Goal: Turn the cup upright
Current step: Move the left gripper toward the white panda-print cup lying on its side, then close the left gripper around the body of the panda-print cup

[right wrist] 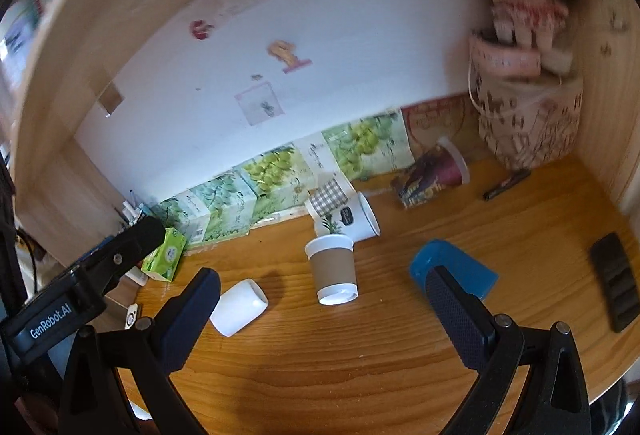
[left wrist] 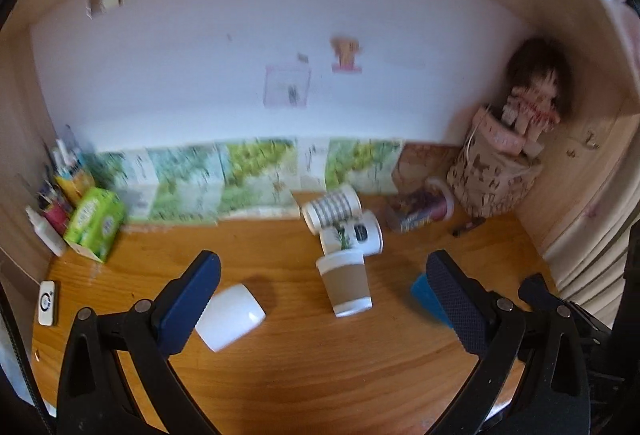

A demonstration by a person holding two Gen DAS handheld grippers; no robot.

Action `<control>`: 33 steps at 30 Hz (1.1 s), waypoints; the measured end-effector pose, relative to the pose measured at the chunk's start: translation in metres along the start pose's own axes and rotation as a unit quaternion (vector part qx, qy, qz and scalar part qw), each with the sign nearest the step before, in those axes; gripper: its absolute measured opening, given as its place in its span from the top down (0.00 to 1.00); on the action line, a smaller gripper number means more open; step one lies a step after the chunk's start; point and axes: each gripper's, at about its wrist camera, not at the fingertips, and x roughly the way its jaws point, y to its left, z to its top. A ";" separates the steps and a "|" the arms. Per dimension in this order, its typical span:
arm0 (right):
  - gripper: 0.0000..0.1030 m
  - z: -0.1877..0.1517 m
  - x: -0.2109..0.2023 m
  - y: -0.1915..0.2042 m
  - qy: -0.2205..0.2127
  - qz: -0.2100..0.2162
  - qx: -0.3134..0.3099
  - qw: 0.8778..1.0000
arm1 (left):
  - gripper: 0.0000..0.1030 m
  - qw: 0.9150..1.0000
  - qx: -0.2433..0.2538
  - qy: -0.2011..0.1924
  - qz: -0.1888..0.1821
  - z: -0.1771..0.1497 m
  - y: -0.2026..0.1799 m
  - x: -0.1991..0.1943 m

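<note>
- Left wrist view: the white paper cup with a brown cardboard sleeve (left wrist: 347,282) stands upside down at mid-table, lid end down on the wooden desk (left wrist: 320,367).
- Just behind it lie two white printed mugs (left wrist: 352,233) on their sides.
- A plain white cup (left wrist: 232,317) lies tipped to its left, a blue cup (right wrist: 454,269) to its right.
- Left gripper (left wrist: 320,299) is spread wide, holding nothing.
- Right gripper (right wrist: 322,309) is likewise spread and empty.

a wooden desk (left wrist: 320,375) sits in a pale wood alcove, its back wall (left wrist: 200,75) white with small stickers; soft daylight, curtain (left wrist: 592,255) at the right edge.
</note>
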 end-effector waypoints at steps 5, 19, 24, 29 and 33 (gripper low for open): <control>0.00 0.012 0.030 -0.026 0.037 0.002 0.038 0.999 | 0.00 0.998 0.037 0.043 0.003 0.012 -0.009 0.038; 0.00 0.038 0.116 -0.066 0.072 -0.006 0.032 0.997 | 0.01 0.980 0.125 0.152 -0.023 0.039 -0.019 0.138; 0.01 0.040 0.138 -0.069 0.065 -0.012 0.000 0.998 | 0.01 0.970 0.142 0.196 -0.028 0.037 -0.024 0.174; 0.01 0.035 0.153 -0.075 0.069 0.007 -0.015 0.997 | 0.01 0.961 0.145 0.234 -0.033 0.035 -0.026 0.206; 0.01 0.027 0.160 -0.073 0.073 0.003 -0.042 0.996 | 0.01 0.956 0.146 0.252 -0.029 0.035 -0.030 0.229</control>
